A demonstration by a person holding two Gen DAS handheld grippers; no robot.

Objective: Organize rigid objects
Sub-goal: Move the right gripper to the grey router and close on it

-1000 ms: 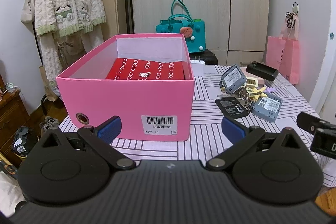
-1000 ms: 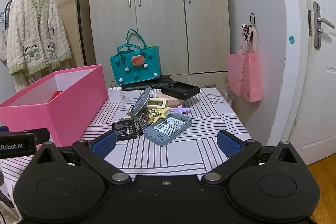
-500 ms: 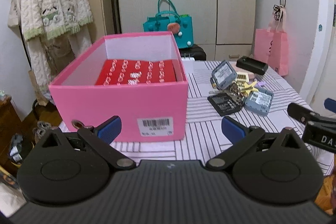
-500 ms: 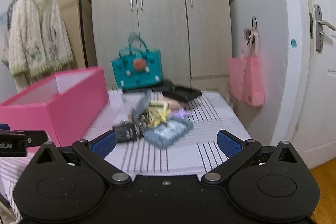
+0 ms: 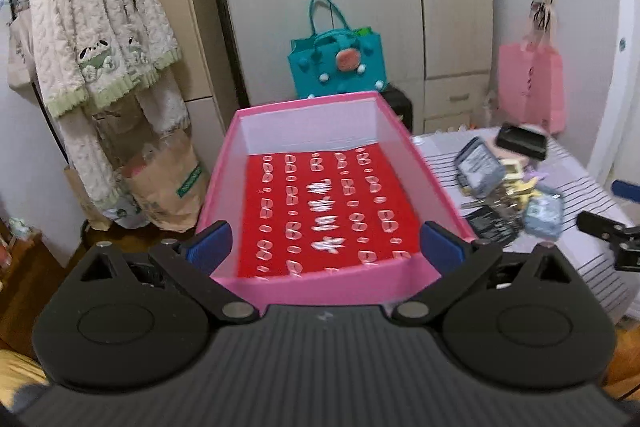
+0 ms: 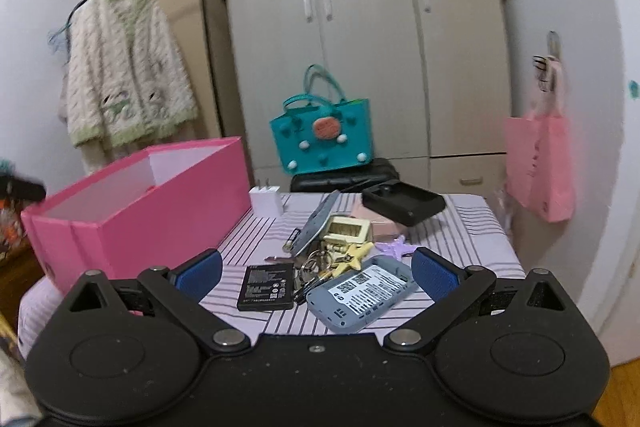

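A pink open box [image 5: 436,183] with a red patterned packet [image 5: 320,215] lying in it stands on the striped table; it shows at the left of the right wrist view [image 6: 160,203]. My left gripper [image 5: 326,251] is open and empty, raised over the box's near end. My right gripper [image 6: 316,273] is open and empty, above a pile of small objects: a black battery [image 6: 266,287], a grey-blue router [image 6: 362,291], keys with a yellow star [image 6: 346,257], a black case [image 6: 404,205] and a white charger [image 6: 265,199]. The pile also shows in the left wrist view [image 5: 500,187].
A teal bag [image 6: 320,135] sits behind the table before the wardrobe. A pink bag [image 6: 540,163] hangs at the right wall. A cardigan [image 5: 96,39] hangs on a rack at the left. The table's right edge [image 6: 508,239] is close to the pile.
My left gripper has risen and moved forward, now looking down into the pink box. My right gripper has moved forward and closer to the pile.
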